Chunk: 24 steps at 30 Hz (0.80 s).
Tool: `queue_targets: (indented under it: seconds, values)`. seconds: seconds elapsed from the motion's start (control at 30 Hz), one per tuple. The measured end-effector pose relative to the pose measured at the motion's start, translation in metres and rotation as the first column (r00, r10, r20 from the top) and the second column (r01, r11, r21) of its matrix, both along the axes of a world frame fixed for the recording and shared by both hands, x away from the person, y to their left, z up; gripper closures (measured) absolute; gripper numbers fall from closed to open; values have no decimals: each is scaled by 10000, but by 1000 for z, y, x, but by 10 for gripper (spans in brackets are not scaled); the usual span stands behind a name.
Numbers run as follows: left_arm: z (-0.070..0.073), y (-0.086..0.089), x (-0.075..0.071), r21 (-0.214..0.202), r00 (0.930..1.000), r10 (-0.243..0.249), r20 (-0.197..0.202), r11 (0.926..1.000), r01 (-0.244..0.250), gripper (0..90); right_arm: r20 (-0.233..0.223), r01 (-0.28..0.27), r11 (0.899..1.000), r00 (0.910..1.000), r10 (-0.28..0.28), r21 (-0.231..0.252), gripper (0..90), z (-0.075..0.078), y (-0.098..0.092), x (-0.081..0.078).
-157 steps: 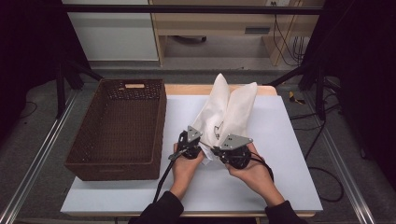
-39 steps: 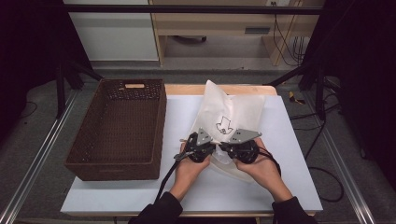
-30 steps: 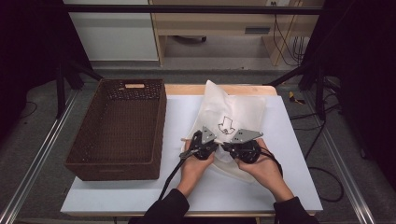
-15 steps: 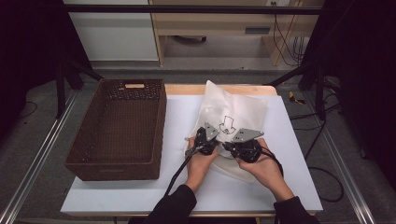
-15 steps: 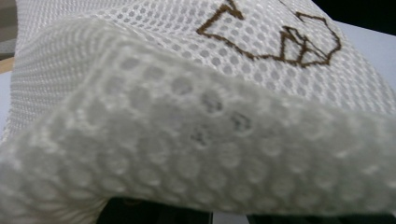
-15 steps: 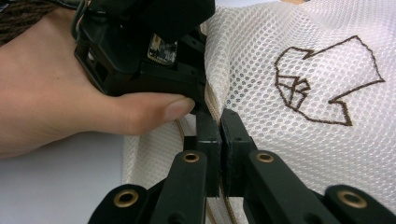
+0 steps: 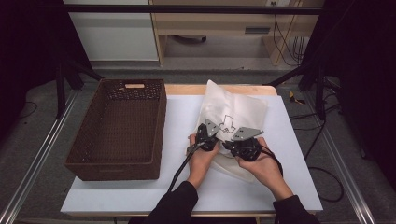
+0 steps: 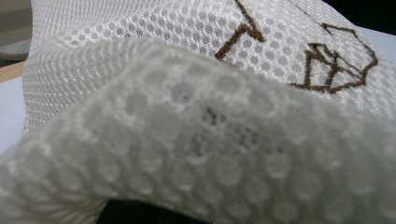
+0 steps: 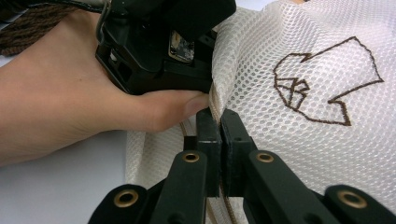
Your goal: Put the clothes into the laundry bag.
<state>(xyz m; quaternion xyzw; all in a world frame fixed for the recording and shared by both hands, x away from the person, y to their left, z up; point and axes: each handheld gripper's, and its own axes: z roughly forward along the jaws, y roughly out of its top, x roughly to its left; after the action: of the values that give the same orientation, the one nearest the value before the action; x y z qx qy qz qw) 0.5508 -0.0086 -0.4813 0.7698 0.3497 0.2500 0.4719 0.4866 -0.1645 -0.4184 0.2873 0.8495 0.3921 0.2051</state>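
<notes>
A: Starting at the left, what stands there?

B: The wicker basket (image 7: 119,128) sits on the table (image 7: 289,186), well apart from the work, and looks empty; a likely place for the bag once it is folded.

A: And the bag itself?

B: The white mesh bag (image 7: 233,116) lies right of the basket, near the middle of the table, its brown embroidered mark (image 7: 228,123) facing up. The left gripper (image 7: 205,136) is at its near edge with mesh draped over its camera; its jaws look pressed together on a fold of the bag, though the fabric hides them.

A: The other one?

B: The right gripper (image 9: 219,123) has its jaws pinched on the bag's edge, just beside the left hand (image 9: 93,107). Holding the edge at two close points probably keeps it taut for folding.

A: Any change from earlier?

B: About five seconds ago the bag stood in two upright lobes; now it lies spread flatter, mark showing. Over the last second, little has shifted.
</notes>
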Motion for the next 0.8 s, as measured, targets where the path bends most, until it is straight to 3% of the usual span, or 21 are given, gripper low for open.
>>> queue_targets:
  seconds: [0.23,0.57,0.8]
  values:
    - [0,6,-3,-48,9997,-163,-198,9999,162,900,-81,17,10000,10000,-17,35,883,-2,-1,3]
    - [3,16,-20,-34,9981,-547,-277,9985,546,900,-100,42,10000,9999,-42,26,884,-3,-2,4]
    - [3,25,-45,89,9926,-1155,-370,9932,1159,900,-81,66,10000,9999,-66,28,883,-4,-2,6]
